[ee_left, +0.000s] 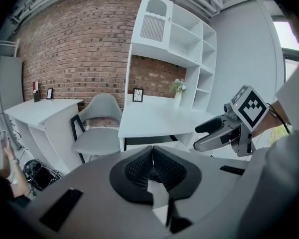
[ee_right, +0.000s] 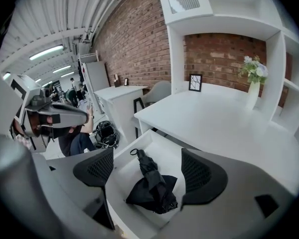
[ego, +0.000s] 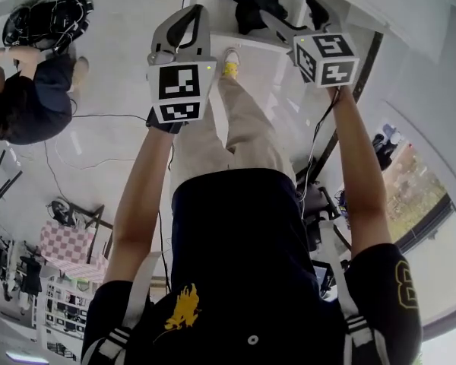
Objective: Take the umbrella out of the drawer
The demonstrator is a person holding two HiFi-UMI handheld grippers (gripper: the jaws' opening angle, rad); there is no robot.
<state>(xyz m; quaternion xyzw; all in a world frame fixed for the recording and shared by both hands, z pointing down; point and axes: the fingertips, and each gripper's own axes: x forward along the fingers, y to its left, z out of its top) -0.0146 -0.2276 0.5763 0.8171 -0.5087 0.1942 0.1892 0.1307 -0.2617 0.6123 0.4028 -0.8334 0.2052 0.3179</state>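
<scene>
A folded black umbrella [ee_right: 150,183] lies loose in the open white drawer [ee_right: 120,173] under the desk; in the head view the umbrella [ego: 247,2] shows at the top, inside the drawer [ego: 247,42]. My right gripper [ee_right: 147,172] hangs open above the drawer, with the umbrella below and between its jaws, apart from them. In the head view the right gripper [ego: 308,14] sits over the drawer's right side. My left gripper [ee_left: 152,166] is shut with nothing in it and points at the desk; in the head view the left gripper [ego: 184,29] is left of the drawer.
A white desk [ee_right: 224,126] with shelving carries a vase of flowers [ee_right: 253,78] and a small picture frame [ee_right: 195,82]. A grey chair [ee_left: 97,128] stands left of the desk. A seated person [ego: 26,97] and floor cables [ego: 45,17] are off to the left.
</scene>
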